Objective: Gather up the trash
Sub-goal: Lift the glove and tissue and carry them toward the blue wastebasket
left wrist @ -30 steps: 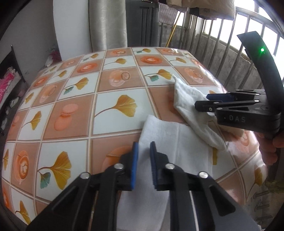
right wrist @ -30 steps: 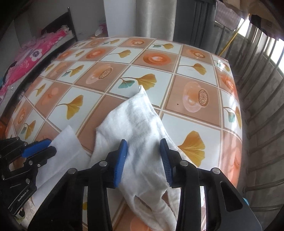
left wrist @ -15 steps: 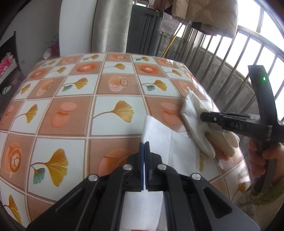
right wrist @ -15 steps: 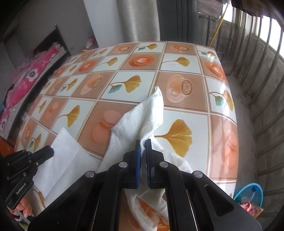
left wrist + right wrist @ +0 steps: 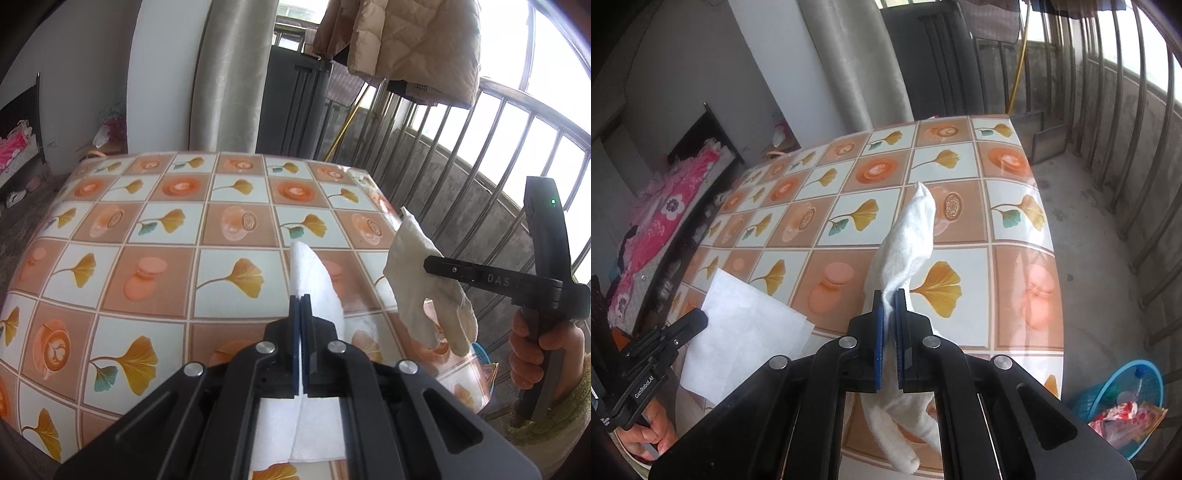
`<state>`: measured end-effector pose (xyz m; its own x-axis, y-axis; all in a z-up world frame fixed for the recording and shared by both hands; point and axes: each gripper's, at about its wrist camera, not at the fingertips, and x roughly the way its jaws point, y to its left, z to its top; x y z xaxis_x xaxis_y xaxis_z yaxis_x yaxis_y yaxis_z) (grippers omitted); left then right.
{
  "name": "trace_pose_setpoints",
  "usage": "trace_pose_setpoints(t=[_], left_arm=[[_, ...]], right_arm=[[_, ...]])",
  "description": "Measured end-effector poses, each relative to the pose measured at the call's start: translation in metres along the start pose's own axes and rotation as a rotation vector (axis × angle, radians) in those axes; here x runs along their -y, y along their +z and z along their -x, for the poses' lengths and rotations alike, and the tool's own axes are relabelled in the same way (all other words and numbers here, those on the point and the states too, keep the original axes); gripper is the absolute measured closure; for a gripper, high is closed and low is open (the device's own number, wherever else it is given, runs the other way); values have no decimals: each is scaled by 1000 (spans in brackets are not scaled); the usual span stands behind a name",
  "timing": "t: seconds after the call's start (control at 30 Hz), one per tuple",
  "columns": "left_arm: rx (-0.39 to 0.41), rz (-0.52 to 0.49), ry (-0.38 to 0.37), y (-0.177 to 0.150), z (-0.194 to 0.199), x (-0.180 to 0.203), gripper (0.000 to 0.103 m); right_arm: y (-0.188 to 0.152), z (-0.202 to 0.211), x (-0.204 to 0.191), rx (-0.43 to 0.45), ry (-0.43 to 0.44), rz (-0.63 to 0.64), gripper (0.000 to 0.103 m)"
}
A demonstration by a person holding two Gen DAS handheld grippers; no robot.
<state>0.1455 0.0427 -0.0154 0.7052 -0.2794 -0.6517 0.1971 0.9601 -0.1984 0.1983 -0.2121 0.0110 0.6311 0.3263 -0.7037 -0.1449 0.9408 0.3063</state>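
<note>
Over the tiled table (image 5: 1015, 229), the left gripper (image 5: 301, 306) is pinching a limp tissue sheet (image 5: 314, 280) mid-fold while the right gripper (image 5: 889, 301) is pinching a soft, drooping crumpled tissue (image 5: 908, 236), both seemingly feather-light and easily torn.

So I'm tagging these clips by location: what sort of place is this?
Most likely a home, on or beside an enclosed balcony. A table under a patterned plastic cloth stands next to metal window bars, a padded jacket hangs above as if drying, and a bed with pink bedding sits nearby.
</note>
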Motion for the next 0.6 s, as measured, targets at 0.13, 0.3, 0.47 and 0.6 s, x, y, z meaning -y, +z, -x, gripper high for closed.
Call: trace_pose_setpoints(t=[0.13, 0.3, 0.47, 0.6], left_arm=[[25, -16, 4, 3, 8, 8, 103], [46, -40, 10, 7, 16, 19, 103], [65, -67, 19, 9, 24, 30, 103], [84, -90, 23, 12, 30, 39, 103]], right_arm=[[1, 11, 2, 24, 11, -14, 99], [1, 23, 5, 50, 21, -26, 99], [1, 32, 9, 65, 30, -36, 99], [-1, 42, 14, 83, 36, -45, 99]])
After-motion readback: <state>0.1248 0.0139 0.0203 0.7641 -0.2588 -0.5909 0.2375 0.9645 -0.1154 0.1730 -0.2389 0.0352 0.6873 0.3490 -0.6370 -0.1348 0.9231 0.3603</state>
